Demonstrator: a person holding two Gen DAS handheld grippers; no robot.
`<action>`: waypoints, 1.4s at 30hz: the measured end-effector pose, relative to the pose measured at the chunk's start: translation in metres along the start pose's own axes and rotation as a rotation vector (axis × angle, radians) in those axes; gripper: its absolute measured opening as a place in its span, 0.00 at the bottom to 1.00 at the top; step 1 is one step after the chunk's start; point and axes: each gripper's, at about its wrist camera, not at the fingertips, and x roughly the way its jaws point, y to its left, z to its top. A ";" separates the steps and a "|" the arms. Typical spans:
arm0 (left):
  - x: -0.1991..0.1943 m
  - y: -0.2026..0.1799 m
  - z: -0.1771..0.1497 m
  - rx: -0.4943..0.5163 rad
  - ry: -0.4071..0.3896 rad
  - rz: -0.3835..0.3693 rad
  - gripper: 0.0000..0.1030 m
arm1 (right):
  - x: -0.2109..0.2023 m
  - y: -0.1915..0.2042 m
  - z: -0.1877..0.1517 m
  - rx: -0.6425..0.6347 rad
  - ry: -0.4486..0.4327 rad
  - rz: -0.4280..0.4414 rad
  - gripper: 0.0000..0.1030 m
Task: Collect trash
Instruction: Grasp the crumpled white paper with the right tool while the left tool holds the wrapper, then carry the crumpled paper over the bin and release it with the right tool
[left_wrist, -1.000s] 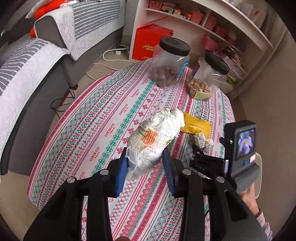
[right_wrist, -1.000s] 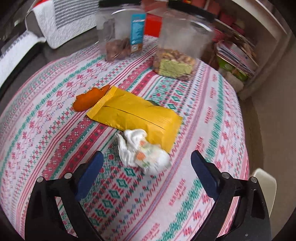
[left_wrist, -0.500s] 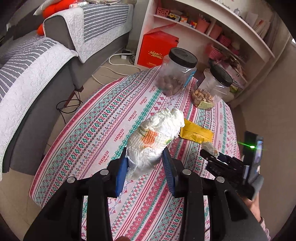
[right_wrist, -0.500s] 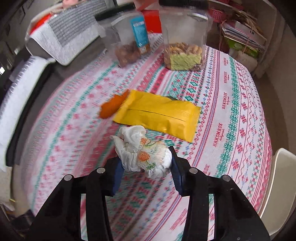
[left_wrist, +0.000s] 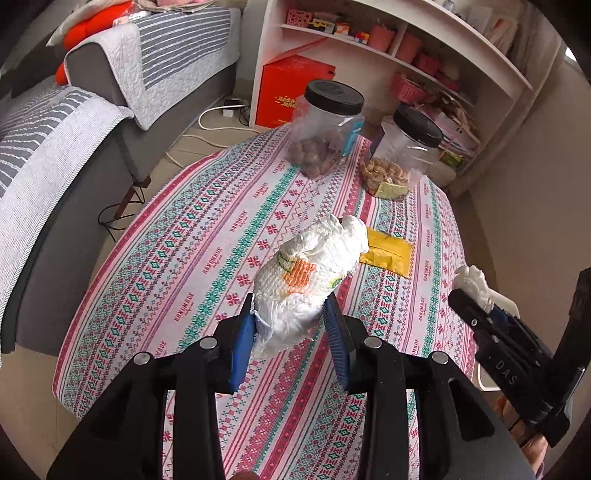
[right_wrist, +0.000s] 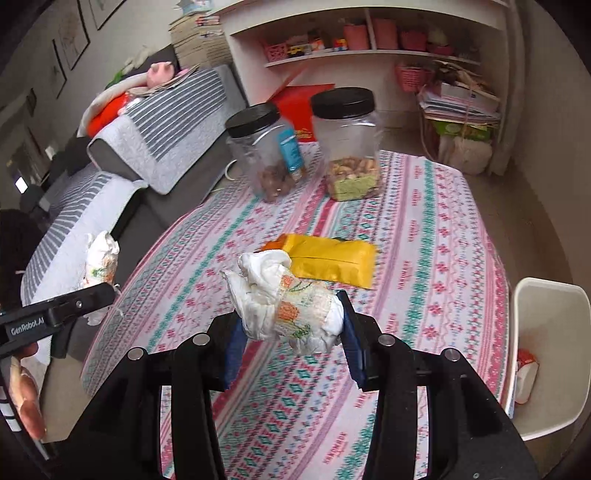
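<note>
**Both grippers holding wads above table**

L gripper: blue pads narrowed onto large crumpled tissue wad, held clear above patterned tablecloth. R gripper: pads squeezed on smaller printed tissue wad, also lifted off cloth. Yellow packet lies flat on table w/ orange scrap at its far end, maybe peel, too blurred. White bin beside table edge, some trash inside. Two black-lidded jars at far side.
</note>
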 end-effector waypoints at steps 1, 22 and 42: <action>0.002 -0.005 -0.001 0.009 0.000 0.000 0.36 | -0.002 -0.007 0.001 0.011 -0.010 -0.017 0.42; 0.042 -0.093 -0.023 0.146 0.053 -0.036 0.36 | -0.109 -0.182 0.005 0.358 -0.230 -0.387 0.43; 0.082 -0.269 -0.091 0.426 0.142 -0.213 0.36 | -0.209 -0.272 -0.036 0.590 -0.385 -0.629 0.93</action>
